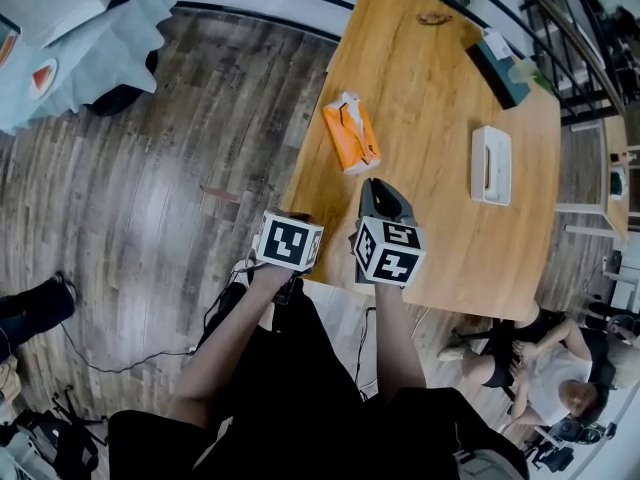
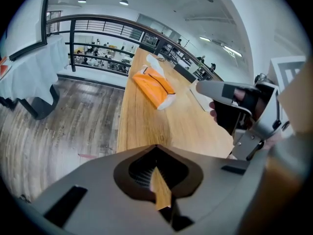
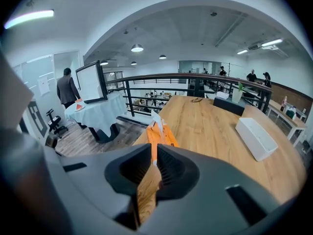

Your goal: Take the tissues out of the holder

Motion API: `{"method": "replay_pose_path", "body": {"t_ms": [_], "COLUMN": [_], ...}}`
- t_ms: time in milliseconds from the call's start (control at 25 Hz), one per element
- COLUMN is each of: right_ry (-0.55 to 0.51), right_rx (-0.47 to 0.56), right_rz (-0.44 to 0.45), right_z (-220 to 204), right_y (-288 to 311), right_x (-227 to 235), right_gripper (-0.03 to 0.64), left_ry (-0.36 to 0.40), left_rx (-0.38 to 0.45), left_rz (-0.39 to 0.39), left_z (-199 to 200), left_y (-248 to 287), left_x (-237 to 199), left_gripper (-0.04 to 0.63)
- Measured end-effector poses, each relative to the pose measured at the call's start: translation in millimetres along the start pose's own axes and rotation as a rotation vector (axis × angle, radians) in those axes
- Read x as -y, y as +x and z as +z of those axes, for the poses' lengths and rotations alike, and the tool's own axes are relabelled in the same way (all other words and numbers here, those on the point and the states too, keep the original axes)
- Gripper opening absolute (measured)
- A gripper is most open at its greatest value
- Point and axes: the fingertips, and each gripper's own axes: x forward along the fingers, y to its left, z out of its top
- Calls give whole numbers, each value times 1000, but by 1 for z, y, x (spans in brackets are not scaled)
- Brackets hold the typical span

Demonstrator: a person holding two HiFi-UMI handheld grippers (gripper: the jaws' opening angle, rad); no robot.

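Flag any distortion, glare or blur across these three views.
Head view: fisheye bows the edges of the wooden table, and a soft sheen whitens the plank floor. Left gripper view: a black vignette rings the frame. Right gripper view: the railing curves; the orange tissue pack is sharp.

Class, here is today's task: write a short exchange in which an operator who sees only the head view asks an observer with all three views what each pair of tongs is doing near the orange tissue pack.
Operator: I can't read the tips from above. Are the left tongs holding anything?
Observer: No. In the left gripper view their jaws meet at the tips, empty, with bare table beyond.
Operator: And the right tongs?
Observer: Their jaws stand a narrow slit apart with nothing between them. The orange tissue pack shows ahead through the slit, untouched.
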Motion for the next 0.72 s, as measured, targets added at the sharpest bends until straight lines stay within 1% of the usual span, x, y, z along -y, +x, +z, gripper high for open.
{"method": "replay_pose_path", "body": {"t_ms": [200, 440, 560, 640, 720], "right_ry": [22, 43, 78, 102, 109], "right_rx": [-26, -52, -70, -86, -106], "right_rz": [-7, -19, -21, -23, -24], "right_z": [-14, -26, -36, -46, -56], "right_y": [-8, -19, -26, -31, -35], "right_x": [-7, -9, -10, -12, -16], "right_gripper": [26, 12, 12, 12, 12], "left_ry": [22, 69, 86, 101, 133], "left_rx": [14, 27, 26, 28, 34], "left_rz": [-15, -13, -18, -10, 17], "left_z": [-3, -6, -8, -11, -16], "left_y": [-6, -13, -13, -14, -15], "left_x": [2, 7, 10, 10, 8], "left_gripper": [8, 8, 8, 8, 8]}}
